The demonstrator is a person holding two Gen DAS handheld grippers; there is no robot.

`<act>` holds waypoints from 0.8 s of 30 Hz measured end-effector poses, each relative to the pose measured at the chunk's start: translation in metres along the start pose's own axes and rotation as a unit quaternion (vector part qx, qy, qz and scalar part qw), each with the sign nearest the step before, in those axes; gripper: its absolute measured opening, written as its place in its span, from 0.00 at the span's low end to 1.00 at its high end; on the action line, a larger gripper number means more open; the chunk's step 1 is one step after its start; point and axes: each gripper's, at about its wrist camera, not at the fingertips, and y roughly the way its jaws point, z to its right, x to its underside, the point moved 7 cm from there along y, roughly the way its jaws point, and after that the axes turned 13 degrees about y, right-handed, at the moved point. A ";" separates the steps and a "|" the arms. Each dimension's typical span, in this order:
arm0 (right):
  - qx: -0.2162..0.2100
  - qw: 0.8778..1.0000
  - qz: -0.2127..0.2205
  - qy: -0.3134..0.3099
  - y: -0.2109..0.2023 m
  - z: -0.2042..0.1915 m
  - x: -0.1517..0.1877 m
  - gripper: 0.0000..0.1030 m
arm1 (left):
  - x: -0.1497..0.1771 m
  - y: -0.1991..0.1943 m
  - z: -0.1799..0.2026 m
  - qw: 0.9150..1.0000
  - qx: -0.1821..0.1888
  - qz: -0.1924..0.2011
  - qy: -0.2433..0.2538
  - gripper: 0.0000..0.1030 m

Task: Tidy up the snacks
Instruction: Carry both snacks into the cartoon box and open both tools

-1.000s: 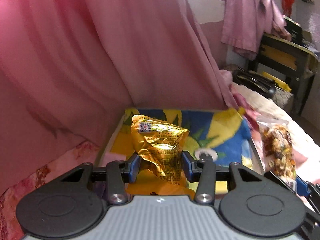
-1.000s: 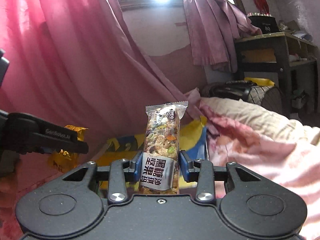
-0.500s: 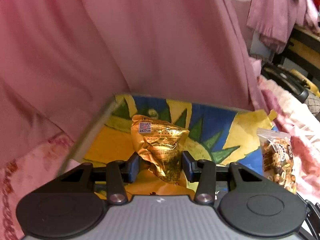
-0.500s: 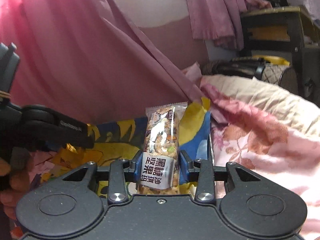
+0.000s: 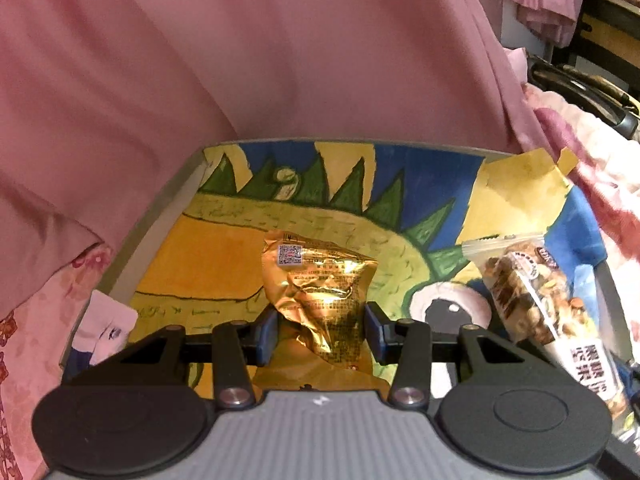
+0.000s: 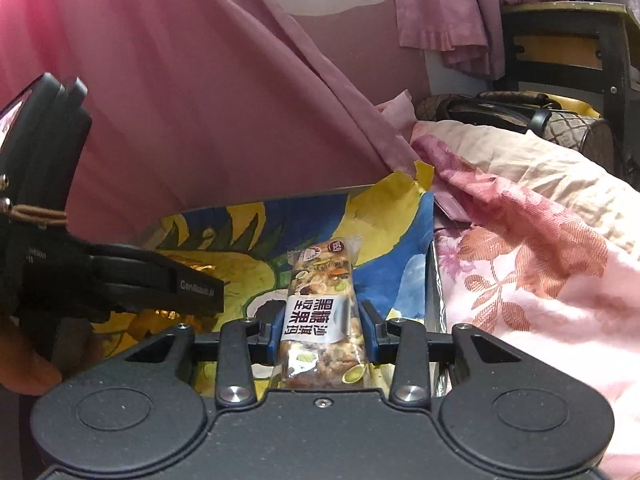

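Observation:
A crinkled gold foil snack packet stands between the blue pads of my left gripper, which is shut on it, just above a tray lined with a yellow, green and blue drawing. My right gripper is shut on a clear nut bar packet with a white label, held upright over the tray's right side. That nut bar also shows at the right of the left wrist view. The left gripper's body and a hand show at the left of the right wrist view.
A pink curtain hangs right behind the tray. Floral bedding lies along the tray's right edge, with a dark bag and a wooden table beyond. A small white packet lies at the tray's near left corner.
Both grippers have come forward and down over the tray, each keeping its packet; the tray's drawing now fills much more of both views.

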 end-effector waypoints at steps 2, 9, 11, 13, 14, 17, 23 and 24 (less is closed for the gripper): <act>0.004 1.000 0.001 -0.002 0.000 0.001 0.001 0.39 | 0.002 0.001 -0.001 1.000 0.000 -0.004 -0.001 0.49; 0.013 1.000 0.006 -0.019 0.001 -0.001 0.005 0.41 | 0.004 0.002 -0.005 1.000 0.002 -0.006 0.003 0.53; 0.014 1.000 0.007 -0.025 0.001 -0.002 0.005 0.43 | 0.005 0.001 -0.006 1.000 0.002 -0.006 0.003 0.55; 0.014 0.999 0.008 -0.029 0.000 -0.003 0.006 0.48 | 0.005 0.001 -0.007 1.000 0.001 -0.006 0.002 0.60; 0.013 0.999 0.010 -0.031 0.000 -0.003 0.006 0.52 | 0.005 0.001 -0.008 1.000 0.001 -0.006 0.002 0.61; 0.016 0.999 0.026 -0.035 -0.004 -0.004 0.006 0.60 | 0.006 -0.002 -0.010 1.000 -0.009 -0.008 0.004 0.76; 0.022 0.997 0.056 -0.044 -0.018 -0.004 -0.002 0.80 | 0.000 -0.020 -0.018 0.999 -0.034 0.010 0.012 0.90; 0.020 0.997 0.060 -0.039 -0.021 -0.003 -0.004 0.81 | -0.001 -0.024 -0.019 0.999 -0.038 0.014 0.012 0.93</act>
